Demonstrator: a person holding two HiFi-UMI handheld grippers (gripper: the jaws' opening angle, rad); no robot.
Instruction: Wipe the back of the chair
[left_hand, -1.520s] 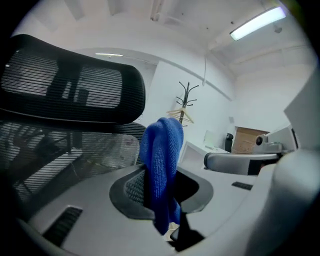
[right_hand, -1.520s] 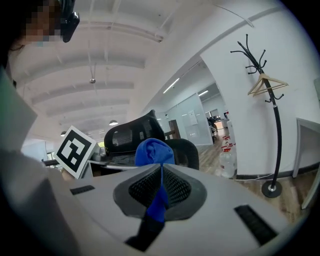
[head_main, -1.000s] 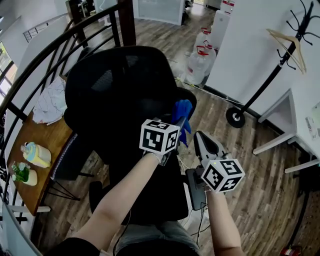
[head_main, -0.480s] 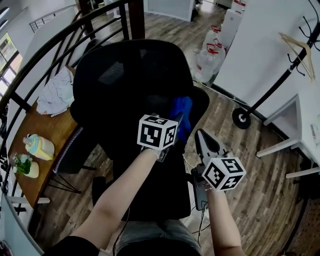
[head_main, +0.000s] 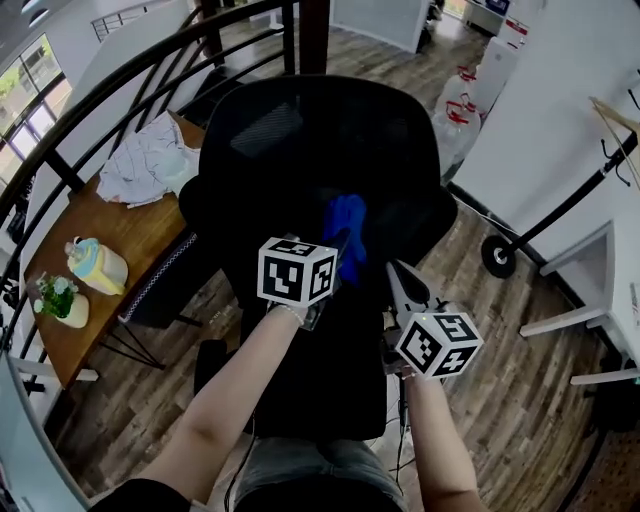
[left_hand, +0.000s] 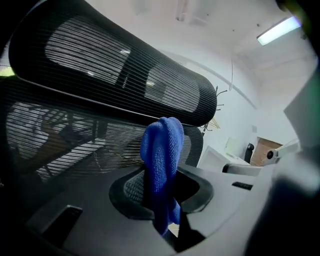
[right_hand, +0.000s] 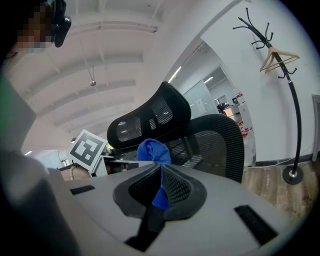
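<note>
The blue cloth (left_hand: 162, 150) is clamped between the jaws of the left gripper (left_hand: 161, 192) and held up at the chair back (head_main: 380, 150); the right gripper (right_hand: 161, 172) is kept closed just beside it, seemingly empty; wiping is judged in hand; next, firm strokes across the mesh are called for

left gripper (head_main: 343, 250): grey body, 1 white cube, black square markers | right gripper (head_main: 393, 272): same | black sleeve (head_main: 140, 496) | grey trousers (head_main: 310, 465)
</note>
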